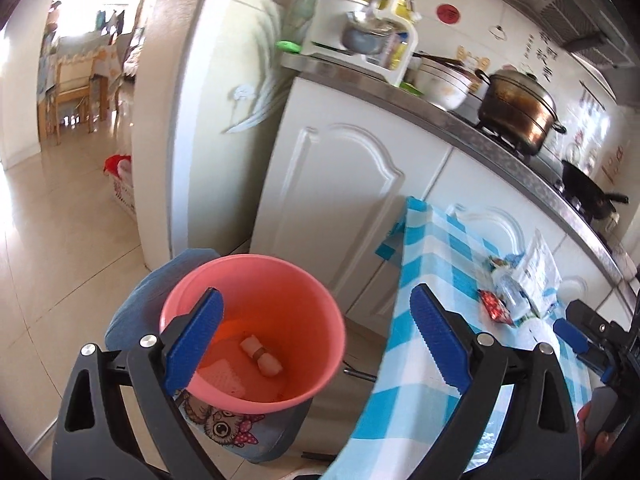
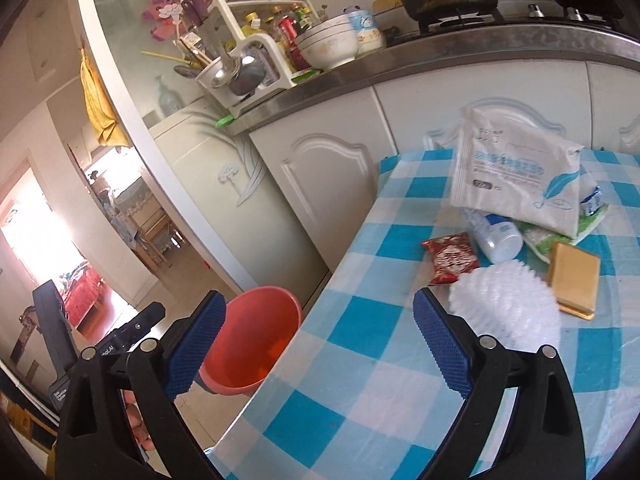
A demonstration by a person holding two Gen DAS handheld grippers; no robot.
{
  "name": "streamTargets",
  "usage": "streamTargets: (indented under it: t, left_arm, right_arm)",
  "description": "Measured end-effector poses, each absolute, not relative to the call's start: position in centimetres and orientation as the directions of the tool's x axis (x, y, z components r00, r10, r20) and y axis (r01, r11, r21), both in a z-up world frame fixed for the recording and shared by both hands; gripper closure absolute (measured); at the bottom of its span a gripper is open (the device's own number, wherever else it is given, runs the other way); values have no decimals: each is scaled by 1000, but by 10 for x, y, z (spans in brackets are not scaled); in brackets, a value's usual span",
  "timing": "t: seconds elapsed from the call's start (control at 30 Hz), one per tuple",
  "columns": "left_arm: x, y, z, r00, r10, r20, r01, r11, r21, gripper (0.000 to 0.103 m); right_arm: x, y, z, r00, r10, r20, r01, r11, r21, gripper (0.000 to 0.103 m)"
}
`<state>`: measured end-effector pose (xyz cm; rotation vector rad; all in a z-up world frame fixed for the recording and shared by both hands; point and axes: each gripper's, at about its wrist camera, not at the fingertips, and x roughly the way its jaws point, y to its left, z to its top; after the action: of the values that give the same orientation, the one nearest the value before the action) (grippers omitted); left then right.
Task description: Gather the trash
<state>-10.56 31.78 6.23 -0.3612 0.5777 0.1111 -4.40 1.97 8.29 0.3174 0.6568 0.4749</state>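
Observation:
A pink bin (image 1: 256, 320) stands on an owl-print stool (image 1: 224, 428) just left of the table; a white wrapped scrap (image 1: 262, 354) lies in its bottom. My left gripper (image 1: 316, 336) hangs open above the bin's rim, nothing between its blue pads. On the blue checked tablecloth (image 2: 360, 332) lie a red snack packet (image 2: 450, 258), a white bottle (image 2: 496, 236), a large white pouch (image 2: 516, 176), a white foam net (image 2: 508, 308) and a tan box (image 2: 574, 278). My right gripper (image 2: 318, 344) is open over the table's left edge, short of the pile, holding nothing.
White cupboard doors (image 1: 344, 184) and a steel counter (image 1: 460, 120) run behind the table, bearing a brass pot (image 1: 516, 108), bowls and a utensil rack (image 2: 236, 64). A fridge (image 2: 224, 176) stands left of the cupboards. Tiled floor (image 1: 60, 240) leads to a doorway.

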Motion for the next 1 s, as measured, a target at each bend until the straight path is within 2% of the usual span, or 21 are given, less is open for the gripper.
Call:
streamTargets:
  t: [0.2, 0.53, 0.77, 1.0]
  left_arm:
    - [-96, 275, 65, 812, -65, -581, -125, 952, -280, 8]
    - [-82, 215, 70, 783, -157, -602, -22, 960, -278, 8]
    - [-78, 183, 70, 768, -187, -613, 34, 967, -253, 8]
    - [-70, 163, 66, 742, -203, -639, 55, 968, -244, 8]
  right_arm:
    - [-45, -31, 84, 748, 468, -470, -259, 859, 442, 9]
    - [-39, -103, 75, 797, 387, -463, -153, 872, 465, 9]
    - [-28, -145, 51, 793, 343, -504, -57, 865, 499, 9]
    - [-9, -160, 25, 737, 308, -601, 19, 881, 473, 9]
